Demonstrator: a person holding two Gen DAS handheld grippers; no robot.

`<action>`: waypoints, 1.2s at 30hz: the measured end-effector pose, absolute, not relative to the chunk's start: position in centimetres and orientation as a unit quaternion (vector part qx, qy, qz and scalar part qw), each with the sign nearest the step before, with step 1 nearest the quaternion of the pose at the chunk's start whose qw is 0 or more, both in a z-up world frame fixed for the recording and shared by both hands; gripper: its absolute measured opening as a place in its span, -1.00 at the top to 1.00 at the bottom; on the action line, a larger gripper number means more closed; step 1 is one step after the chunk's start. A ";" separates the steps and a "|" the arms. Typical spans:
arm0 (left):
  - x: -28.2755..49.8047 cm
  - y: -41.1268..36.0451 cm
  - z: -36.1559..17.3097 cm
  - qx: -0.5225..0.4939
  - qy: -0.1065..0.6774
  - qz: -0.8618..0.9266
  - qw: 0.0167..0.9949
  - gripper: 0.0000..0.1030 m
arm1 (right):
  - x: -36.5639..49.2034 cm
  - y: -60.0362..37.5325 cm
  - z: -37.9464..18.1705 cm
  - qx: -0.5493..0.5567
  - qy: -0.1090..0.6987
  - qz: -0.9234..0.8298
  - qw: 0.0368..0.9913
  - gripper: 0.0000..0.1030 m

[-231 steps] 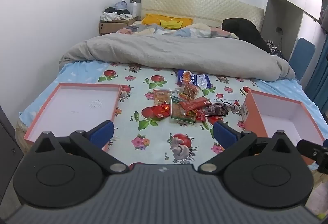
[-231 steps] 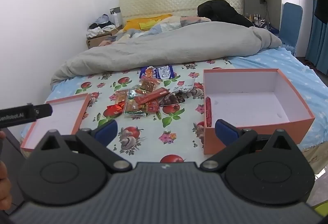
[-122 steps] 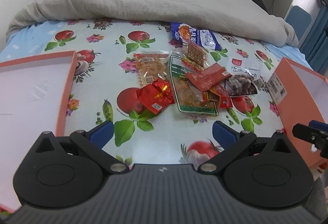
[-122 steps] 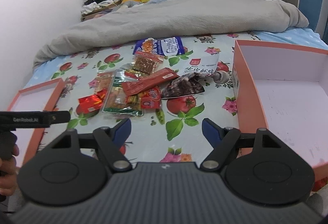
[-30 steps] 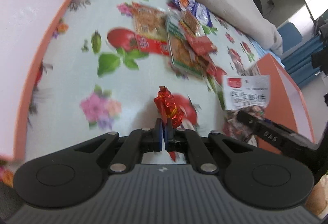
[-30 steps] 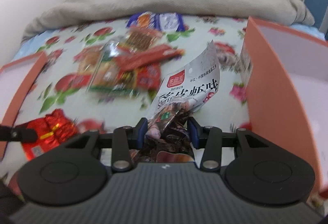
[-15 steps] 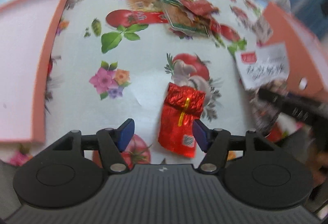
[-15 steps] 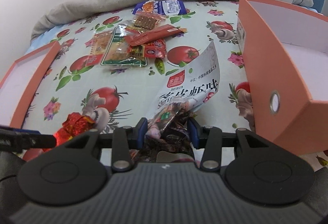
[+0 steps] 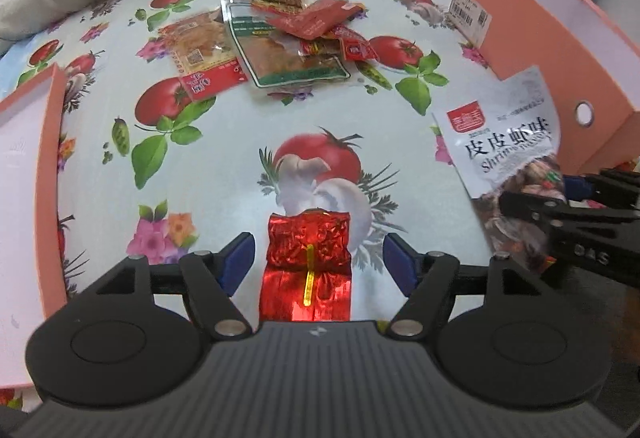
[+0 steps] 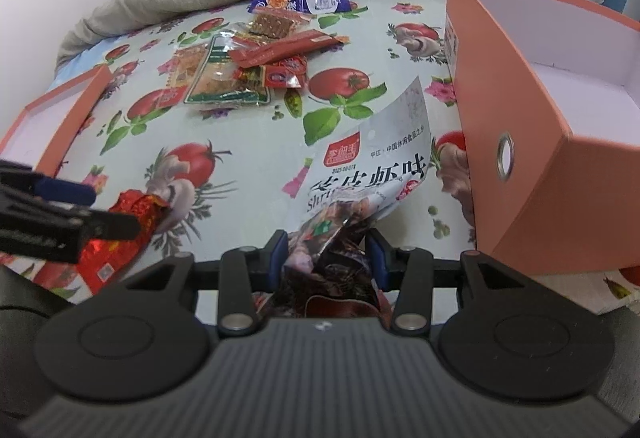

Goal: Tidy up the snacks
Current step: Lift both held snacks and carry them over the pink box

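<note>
At the bottom centre of the left wrist view, the left hand-held gripper (image 9: 316, 262) is opening, its blue pads clear of the red foil packet (image 9: 307, 270) lying between them on the bed; light and crinkly, it looks best pinched across its flat middle. The right hand-held gripper (image 10: 326, 258) clamps the shrimp snack bag (image 10: 372, 173), soft and floppy. Farther up, loose snacks (image 9: 280, 33) lie between the orange box (image 9: 560, 49) and lid (image 9: 48, 125).

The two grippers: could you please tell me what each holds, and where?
The right gripper pinches the shrimp snack bag by its lower end. The left gripper, jaws opening, holds nothing.
</note>
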State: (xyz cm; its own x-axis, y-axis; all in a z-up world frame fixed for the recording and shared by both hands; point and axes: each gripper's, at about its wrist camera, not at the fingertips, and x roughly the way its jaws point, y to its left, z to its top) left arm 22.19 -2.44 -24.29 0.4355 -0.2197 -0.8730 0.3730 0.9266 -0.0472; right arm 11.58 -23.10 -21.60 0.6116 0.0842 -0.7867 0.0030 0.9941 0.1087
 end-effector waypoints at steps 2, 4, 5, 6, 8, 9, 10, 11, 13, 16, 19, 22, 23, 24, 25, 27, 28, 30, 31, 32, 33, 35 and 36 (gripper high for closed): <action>22.5 -2.6 -24.7 0.075 0.500 -0.175 0.845 -0.46 | 11.5 -23.3 -21.7 0.051 0.441 0.024 0.896 0.12; 22.9 -2.7 -25.2 0.077 0.501 -0.170 0.845 -0.44 | 11.5 -23.4 -21.8 0.051 0.441 0.026 0.895 0.11; 23.0 -2.7 -25.5 0.077 0.502 -0.165 0.845 -0.43 | 11.5 -23.5 -21.8 0.053 0.441 0.027 0.895 0.11; 23.1 -2.7 -25.7 0.075 0.503 -0.163 0.845 -0.39 | 11.6 -23.5 -21.9 0.053 0.441 0.028 0.895 0.11; 23.2 -2.6 -26.1 0.069 0.504 -0.161 0.846 -0.21 | 11.6 -23.5 -21.9 0.053 0.440 0.028 0.896 0.11; 23.2 -2.7 -26.2 0.073 0.502 -0.158 0.847 -0.09 | 11.6 -23.5 -21.9 0.053 0.440 0.028 0.896 0.12; 23.1 -2.8 -26.2 0.081 0.497 -0.155 0.850 -0.09 | 11.6 -23.5 -21.9 0.052 0.439 0.030 0.897 0.12; 23.0 -2.9 -26.2 0.084 0.493 -0.154 0.852 -0.09 | 11.7 -23.4 -21.9 0.047 0.439 0.035 0.897 0.12; 23.0 -2.9 -26.0 0.076 0.490 -0.156 0.854 -0.08 | 11.9 -23.2 -21.8 0.038 0.441 0.033 0.896 0.12; 23.0 -3.1 -25.3 0.074 0.485 -0.149 0.858 -0.08 | 12.3 -23.4 -21.4 0.042 0.441 0.036 0.896 0.13; 23.2 -3.0 -24.2 0.049 0.483 -0.148 0.862 -0.08 | 12.5 -23.2 -20.8 0.027 0.434 0.038 0.899 0.13; 23.3 -3.2 -22.7 0.028 0.473 -0.150 0.868 -0.08 | 12.8 -23.2 -20.1 0.024 0.428 0.038 0.903 0.13; 23.3 -3.3 -22.1 0.026 0.469 -0.149 0.870 -0.08 | 12.9 -23.1 -19.8 0.023 0.425 0.038 0.904 0.13; 23.3 -3.5 -21.6 0.023 0.466 -0.149 0.872 -0.08 | 13.0 -23.1 -19.4 0.024 0.422 0.040 0.905 0.13; 23.4 -3.6 -21.0 0.014 0.462 -0.152 0.874 -0.08 | 13.0 -23.1 -18.9 0.025 0.418 0.042 0.907 0.13; 23.8 -3.7 -19.8 -0.007 0.455 -0.156 0.877 -0.08 | 13.2 -23.0 -17.8 0.024 0.410 0.045 0.911 0.13; 24.0 -3.8 -19.1 -0.017 0.450 -0.157 0.879 -0.08 | 13.4 -23.0 -17.2 0.023 0.406 0.045 0.913 0.13; 24.4 -4.0 -17.6 -0.030 0.440 -0.157 0.884 -0.08 | 13.7 -23.0 -15.9 0.022 0.391 0.048 0.919 0.13; 24.7 -4.1 -16.8 -0.036 0.434 -0.160 0.886 -0.08 | 13.9 -23.0 -15.1 0.022 0.383 0.050 0.922 0.13; 25.0 -4.3 -16.1 -0.037 0.429 -0.164 0.888 -0.08 | 14.1 -23.0 -14.3 0.022 0.374 0.052 0.926 0.13; 25.2 -4.6 -15.4 -0.035 0.423 -0.165 0.890 -0.08 | 14.3 -23.1 -13.6 0.024 0.367 0.053 0.928 0.13; 25.8 -5.2 -13.9 -0.030 0.412 -0.166 0.896 -0.08 | 14.9 -23.4 -12.3 0.030 0.356 0.054 0.933 0.13; 26.1 -5.4 -13.2 -0.032 0.405 -0.166 0.898 -0.08 | 15.1 -23.6 -11.4 0.030 0.347 0.053 0.936 0.13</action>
